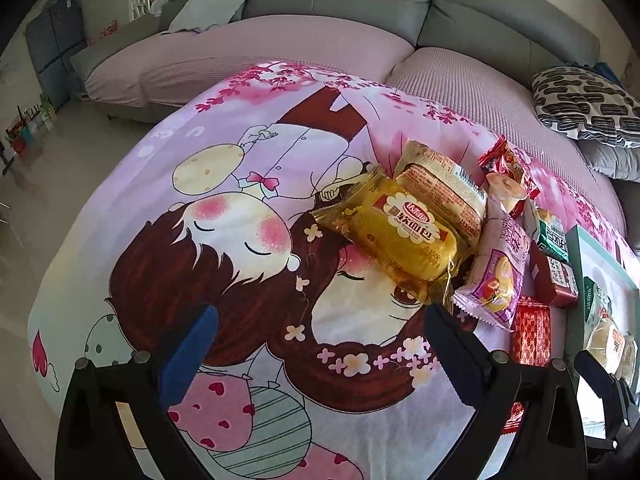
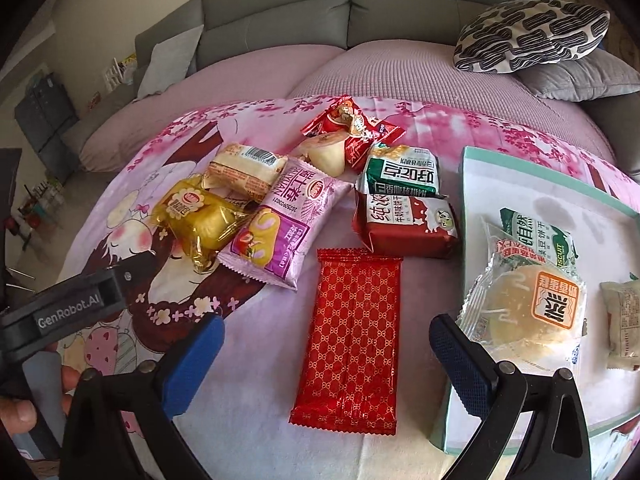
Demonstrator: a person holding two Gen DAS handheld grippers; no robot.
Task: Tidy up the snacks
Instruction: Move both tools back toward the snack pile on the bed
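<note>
Several wrapped snacks lie on a pink cartoon cloth. A yellow bread pack lies ahead of my open, empty left gripper, beside a cream bread pack and a pink roll pack. A long red patterned pack lies between the fingers of my open, empty right gripper. A teal-rimmed tray on the right holds a clear-wrapped pastry, a green biscuit pack and a pale pack.
A dark red pack, a green and white pack and small red packs lie further back. A grey sofa with a patterned cushion stands behind. The left gripper body shows at the right view's left.
</note>
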